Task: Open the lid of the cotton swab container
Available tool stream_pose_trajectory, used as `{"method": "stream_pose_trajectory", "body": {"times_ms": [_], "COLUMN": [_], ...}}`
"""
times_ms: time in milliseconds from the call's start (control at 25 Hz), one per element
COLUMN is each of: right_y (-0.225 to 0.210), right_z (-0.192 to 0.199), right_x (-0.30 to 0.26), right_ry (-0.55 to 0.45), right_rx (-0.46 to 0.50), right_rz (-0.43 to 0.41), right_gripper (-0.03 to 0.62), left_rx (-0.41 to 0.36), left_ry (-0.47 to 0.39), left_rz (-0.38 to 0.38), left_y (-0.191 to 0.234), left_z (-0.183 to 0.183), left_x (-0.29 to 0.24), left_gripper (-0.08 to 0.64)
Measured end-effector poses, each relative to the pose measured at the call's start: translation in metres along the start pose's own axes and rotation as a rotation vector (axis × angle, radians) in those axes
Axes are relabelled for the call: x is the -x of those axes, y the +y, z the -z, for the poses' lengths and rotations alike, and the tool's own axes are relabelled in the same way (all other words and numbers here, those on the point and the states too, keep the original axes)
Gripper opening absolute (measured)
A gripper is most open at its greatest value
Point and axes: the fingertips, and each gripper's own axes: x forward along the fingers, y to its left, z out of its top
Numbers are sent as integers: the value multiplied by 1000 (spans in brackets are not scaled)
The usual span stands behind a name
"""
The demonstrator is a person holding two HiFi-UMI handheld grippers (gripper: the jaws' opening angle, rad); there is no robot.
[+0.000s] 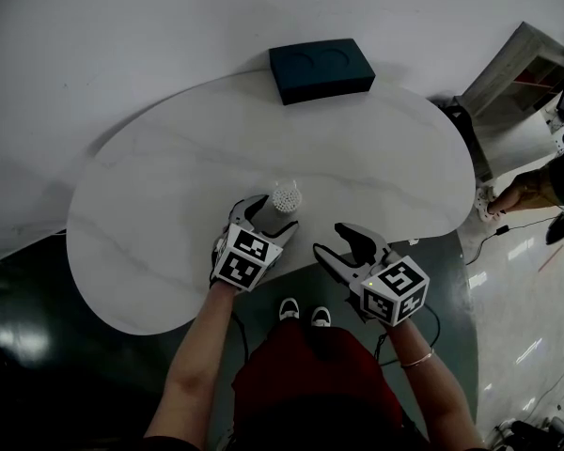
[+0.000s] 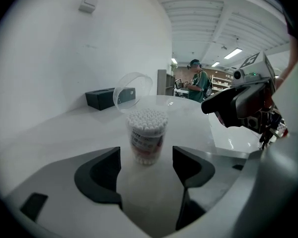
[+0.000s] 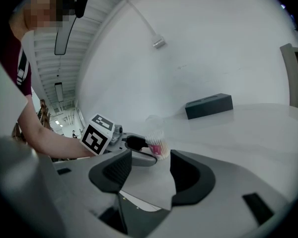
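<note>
Head cam steeply down — gripper views low, close, share swab container (image 2: 147, 133).

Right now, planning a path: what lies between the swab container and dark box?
Only bare table separates swab container from dark box, in head view.

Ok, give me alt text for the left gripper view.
A clear cotton swab container stands upright on a white table, lid flipped open behind it, just ahead of the open tongs of the left gripper. A dark box sits farther back.
</note>
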Motion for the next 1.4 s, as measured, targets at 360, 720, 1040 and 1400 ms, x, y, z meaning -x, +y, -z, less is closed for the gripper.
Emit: {"method": "stream_pose_trajectory", "body": {"times_ms": [360,720,1040,1400], "right_y": [8,17,25,34], "right_z": [10,8,6,3], "right_x": [9,26,44,67], "right_ry": [3,-39,-75,-123], "right_rx": [9,13,12,33], "right_rz": [-12,-27,-45,-62], "right_gripper": [253,253,253,230], "left_rx": [46,138,195,225], "left_ry": [6,-76,-164,-226], "left_rz": [-45,-132,-200,-260], "left_y": [-14,-33,-54,-75], "left_z": [13,5,-8,-15], "left_x": [29,64,95,119], "left_gripper": [304,256,203,133]}}
